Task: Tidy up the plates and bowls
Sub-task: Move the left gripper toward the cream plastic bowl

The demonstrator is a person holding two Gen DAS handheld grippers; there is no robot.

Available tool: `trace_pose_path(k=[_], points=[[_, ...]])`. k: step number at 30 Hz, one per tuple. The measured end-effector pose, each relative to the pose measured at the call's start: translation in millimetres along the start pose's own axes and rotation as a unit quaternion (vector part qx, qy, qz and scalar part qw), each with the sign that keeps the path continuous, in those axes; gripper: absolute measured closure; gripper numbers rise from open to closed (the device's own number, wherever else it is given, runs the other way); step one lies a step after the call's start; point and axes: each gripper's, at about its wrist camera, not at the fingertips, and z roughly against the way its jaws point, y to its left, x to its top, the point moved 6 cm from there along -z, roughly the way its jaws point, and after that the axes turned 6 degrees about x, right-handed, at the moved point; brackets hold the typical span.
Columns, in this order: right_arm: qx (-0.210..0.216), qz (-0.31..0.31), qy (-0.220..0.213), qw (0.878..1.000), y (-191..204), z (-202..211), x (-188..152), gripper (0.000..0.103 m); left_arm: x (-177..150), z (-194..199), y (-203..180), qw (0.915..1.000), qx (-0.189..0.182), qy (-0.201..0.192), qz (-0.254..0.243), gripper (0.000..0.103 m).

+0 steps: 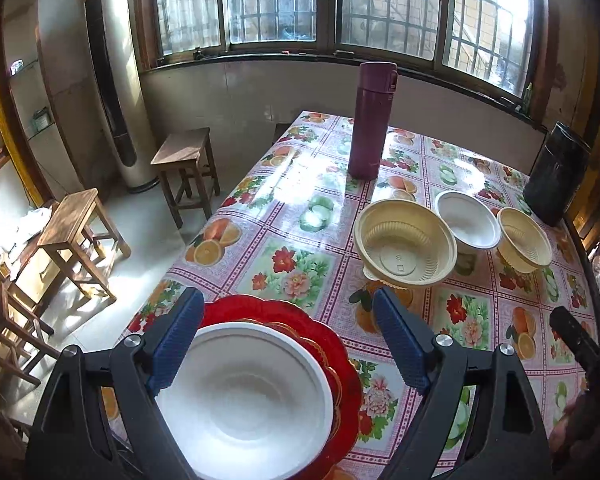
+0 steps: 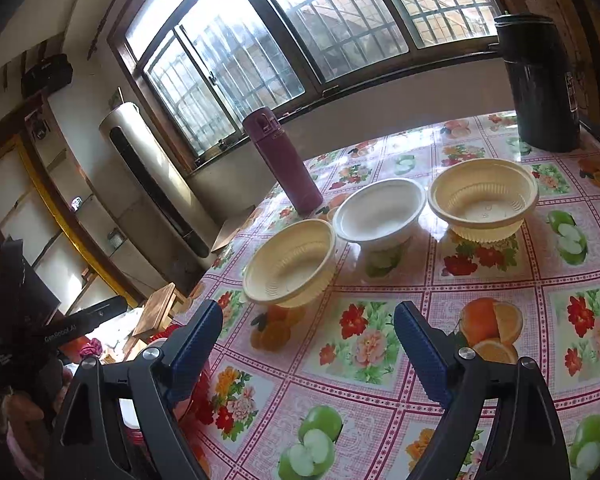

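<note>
ahead of the right gripper (image 2: pixel 308 344), its fingers spread and empty, sits the nearest cream bowl (image 2: pixel 290 264), closer than to the left gripper (image 1: pixel 288 336), likewise spread.

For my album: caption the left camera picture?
Open left gripper over a white bowl on a red plate.

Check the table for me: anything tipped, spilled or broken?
Nothing spilled or broken. The nearest cream bowl looks tilted in the left wrist view, though level in the right wrist view, so likely lens distortion.
</note>
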Motion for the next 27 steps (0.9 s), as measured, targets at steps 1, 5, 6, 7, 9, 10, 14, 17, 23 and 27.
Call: trace_pose_path(k=[1,5,6,7,9,10,14,17,23,27], points=[[-0.003,-0.004,0.001,1.0,-5,-3,-1,0.014,3,-5,-4,1.0,0.002,0.008,-0.005,0.016],[0.003,-0.018,0.007,1.0,-9,-18,1,0.013,24,-22,-12,0.9992,0.028,0.019,-0.021,0.016],[0.004,-0.022,0.009,1.0,-9,-23,3,0.013,29,-26,-13,0.9989,0.033,0.024,-0.023,0.016],[0.006,-0.027,0.012,1.0,-8,-30,6,0.013,33,-30,-14,0.9987,0.033,0.029,-0.024,0.016],[0.009,-0.034,0.021,0.999,-5,-46,11,0.013,41,-41,-17,0.9978,0.041,0.043,-0.028,0.016],[0.008,-0.041,0.021,0.999,-3,-54,13,0.013,44,-48,-18,0.9971,0.045,0.053,-0.031,0.016],[0.013,-0.082,0.027,0.996,-2,-85,22,0.013,46,-70,-27,0.9942,0.041,0.092,-0.036,0.016],[0.008,-0.106,0.027,0.994,-7,-104,24,0.013,45,-83,-32,0.992,0.049,0.109,-0.04,0.016],[0.022,-0.145,0.037,0.988,-17,-129,29,0.013,45,-109,-39,0.9865,0.047,0.15,-0.047,0.016],[0.035,-0.169,0.045,0.984,-26,-141,31,0.013,46,-120,-41,0.9842,0.044,0.165,-0.045,0.016]])
